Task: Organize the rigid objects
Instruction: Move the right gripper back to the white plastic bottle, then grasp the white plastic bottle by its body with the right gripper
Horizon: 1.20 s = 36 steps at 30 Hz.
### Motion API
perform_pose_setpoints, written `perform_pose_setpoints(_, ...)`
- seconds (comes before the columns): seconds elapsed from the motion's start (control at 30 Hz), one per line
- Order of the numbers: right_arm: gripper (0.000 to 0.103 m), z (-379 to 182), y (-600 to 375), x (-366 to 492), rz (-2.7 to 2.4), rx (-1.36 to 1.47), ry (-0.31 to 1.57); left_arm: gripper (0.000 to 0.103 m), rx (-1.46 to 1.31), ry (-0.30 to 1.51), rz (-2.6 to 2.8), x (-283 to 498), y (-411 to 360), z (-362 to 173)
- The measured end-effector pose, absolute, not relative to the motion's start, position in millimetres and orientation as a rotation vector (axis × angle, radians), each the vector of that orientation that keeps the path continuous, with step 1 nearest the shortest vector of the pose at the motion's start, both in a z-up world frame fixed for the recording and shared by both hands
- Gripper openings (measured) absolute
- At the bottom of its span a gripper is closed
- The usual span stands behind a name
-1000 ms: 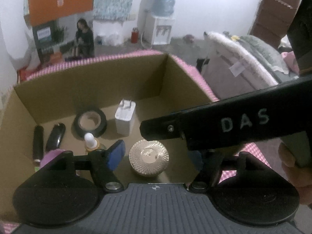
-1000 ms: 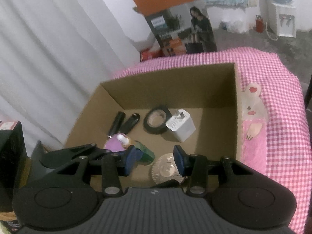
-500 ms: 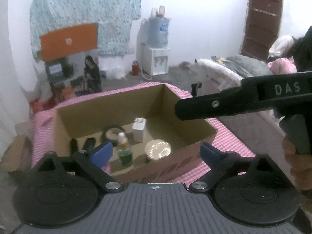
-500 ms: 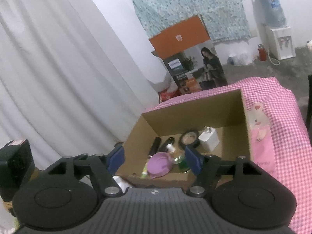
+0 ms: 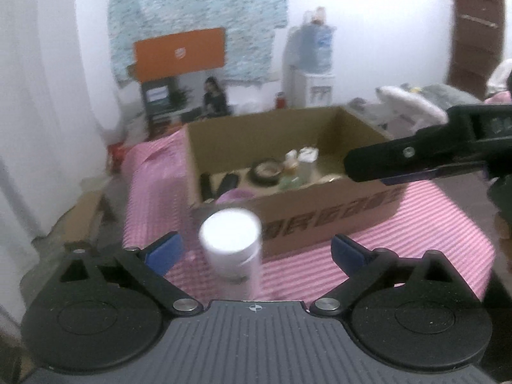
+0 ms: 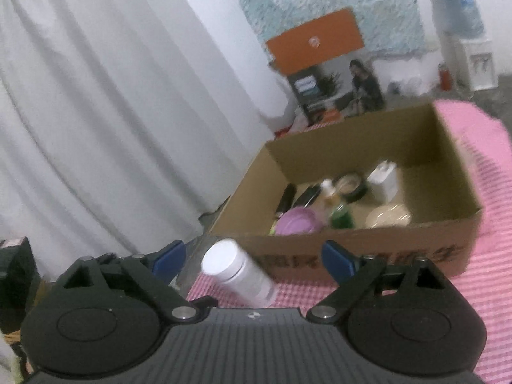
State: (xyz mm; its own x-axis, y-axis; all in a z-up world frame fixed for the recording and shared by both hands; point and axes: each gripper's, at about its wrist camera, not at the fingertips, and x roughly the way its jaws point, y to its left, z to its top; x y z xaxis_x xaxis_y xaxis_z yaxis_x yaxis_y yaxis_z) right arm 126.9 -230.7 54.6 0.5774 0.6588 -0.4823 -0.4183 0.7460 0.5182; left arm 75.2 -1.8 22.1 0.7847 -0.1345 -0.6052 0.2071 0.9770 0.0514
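The left gripper (image 5: 256, 249) has its jaws spread wide, having just been opening, and a white-capped bottle (image 5: 231, 243) stands upright between the blue pads without touching either. The right gripper (image 6: 254, 256) is likewise wide and has just been opening; in its view the same bottle (image 6: 238, 272) shows tilted, nearer the left pad, free of both pads.

The bottle rests on the pink checked cloth (image 5: 432, 224) that covers the worktop, just in front of the near wall of the cardboard box (image 5: 336, 220). That wall stands between the bottle and the things inside the box: a purple lid (image 6: 296, 222), a green bottle (image 6: 342, 217), a round gold lid (image 6: 387, 217), a white charger (image 6: 384, 180), a roll of black tape (image 6: 350, 185), a dropper bottle (image 6: 329, 192) and two dark sticks (image 6: 297, 196).

The box front carries dark printed characters, too blurred to read.

To the left the cloth edge falls off beside the white curtain (image 6: 112, 112); the right side of the cloth lies open, with the right gripper's black finger (image 5: 416, 163) reaching over the box's right corner
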Motion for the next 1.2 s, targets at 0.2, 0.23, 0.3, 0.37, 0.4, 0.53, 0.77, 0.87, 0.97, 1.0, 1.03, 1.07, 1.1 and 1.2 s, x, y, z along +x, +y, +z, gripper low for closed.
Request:
perform_pose_setpoints(0.2, 0.093, 44.6, -193.8, 137.9, 0.696, 0.312, 0.771, 0.098, 0.118, 0.656, -0.147, 90.6, 7.4, -1.7)
perform_pose_setpoints(0.23, 0.092, 43.1, -187.6, 140.2, 0.703, 0.302, 0.781, 0.095, 0.122, 0.654, -0.149, 93.8, 7.5, -5.0)
perform_pose_setpoints(0.3, 0.089, 39.4, -174.8, 144.0, 0.71, 0.277, 0.797, 0.094, 0.131, 0.655, -0.149, 99.5, 7.0, -10.3)
perform_pose_setpoints(0.37, 0.086, 36.0, -161.6, 149.3, 0.716, 0.253, 0.817, 0.09, 0.128, 0.652, -0.155, 104.9, 8.9, -14.6)
perform_pose_setpoints(0.4, 0.085, 34.7, -158.0, 150.6, 0.721, 0.246, 0.824, 0.088, 0.123, 0.655, -0.157, 107.2, 9.7, -16.6)
perform_pose_setpoints(0.53, 0.075, 25.2, -140.0, 162.7, 0.733, 0.22, 0.864, 0.079, 0.095, 0.671, -0.17, 115.1, 16.9, -22.7)
perform_pose_setpoints(0.77, 0.063, 15.6, -124.5, 173.8, 0.754, 0.206, 0.91, 0.057, 0.063, 0.679, -0.206, 115.7, 21.9, -27.6)
perform_pose_setpoints(0.87, 0.06, 12.2, -122.2, 175.5, 0.766, 0.215, 0.923, 0.054, 0.062, 0.681, -0.209, 115.0, 20.5, -26.6)
perform_pose_setpoints(0.97, 0.058, 12.8, -121.2, 175.2, 0.765, 0.216, 0.923, 0.054, 0.058, 0.68, -0.212, 112.2, 21.6, -25.2)
perform_pose_setpoints(1.0, 0.058, 13.2, -121.4, 174.6, 0.767, 0.218, 0.923, 0.054, 0.057, 0.678, -0.213, 111.1, 21.9, -23.9)
perform_pose_setpoints(1.03, 0.058, 14.0, -121.9, 173.2, 0.769, 0.22, 0.922, 0.054, 0.058, 0.674, -0.214, 108.2, 22.0, -22.2)
perform_pose_setpoints(1.07, 0.058, 15.8, -122.4, 171.3, 0.771, 0.222, 0.919, 0.054, 0.059, 0.668, -0.214, 106.4, 22.0, -20.2)
perform_pose_setpoints(1.1, 0.058, 18.0, -122.6, 169.3, 0.773, 0.221, 0.914, 0.054, 0.06, 0.663, -0.213, 104.5, 22.1, -17.4)
perform_pose_setpoints(1.2, 0.058, 28.8, -124.1, 159.7, 0.786, 0.218, 0.891, 0.054, 0.068, 0.637, -0.208, 93.8, 21.3, -4.1)
